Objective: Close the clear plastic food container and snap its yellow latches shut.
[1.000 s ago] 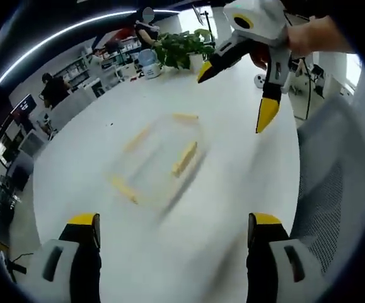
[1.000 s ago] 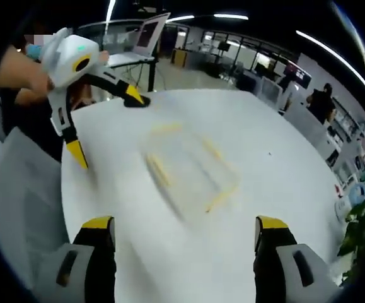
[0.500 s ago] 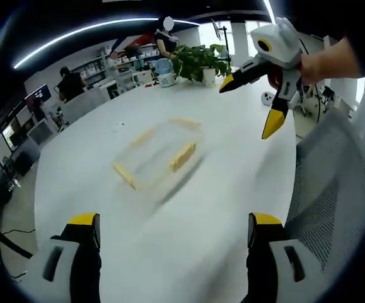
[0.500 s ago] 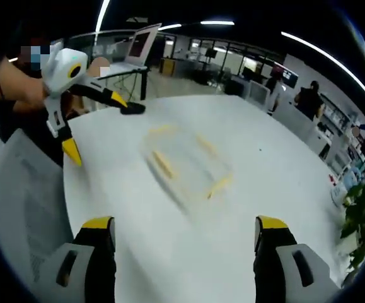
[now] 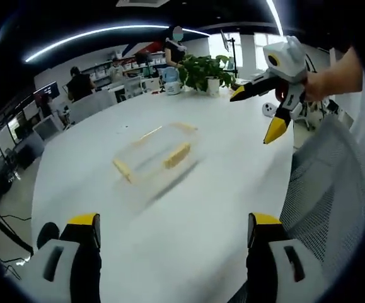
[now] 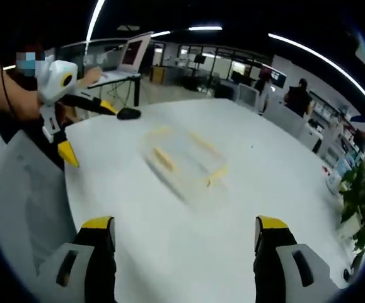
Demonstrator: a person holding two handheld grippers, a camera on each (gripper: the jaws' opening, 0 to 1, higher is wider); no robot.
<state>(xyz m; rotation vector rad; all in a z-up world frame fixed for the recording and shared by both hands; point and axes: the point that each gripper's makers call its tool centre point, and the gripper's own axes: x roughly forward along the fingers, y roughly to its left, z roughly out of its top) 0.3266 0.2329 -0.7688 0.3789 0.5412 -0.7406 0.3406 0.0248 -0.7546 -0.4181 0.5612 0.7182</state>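
A clear plastic food container (image 5: 155, 156) with yellow latches lies on the round white table (image 5: 188, 221); the right gripper view shows the container (image 6: 183, 159) blurred, mid-table. My left gripper (image 5: 173, 224) is open, well short of it, with nothing between its jaws. My right gripper (image 6: 185, 230) is open too, likewise short of the container. The right gripper (image 5: 263, 113) also appears at the upper right of the left gripper view, held by a hand, jaws apart. The left gripper (image 6: 84, 136) shows at the left of the right gripper view, jaws apart above the table edge.
A grey mesh chair (image 5: 324, 189) stands by the table edge. A potted plant (image 5: 202, 69) and a small white object (image 5: 269, 108) sit at the far side. A black mouse (image 6: 128, 113) lies near the rim. A laptop (image 6: 127, 60) and people stand in the office beyond.
Both cameras have pulled back and up, so the container looks smaller and farther off. Both grippers stay open and the container has not moved on the table.
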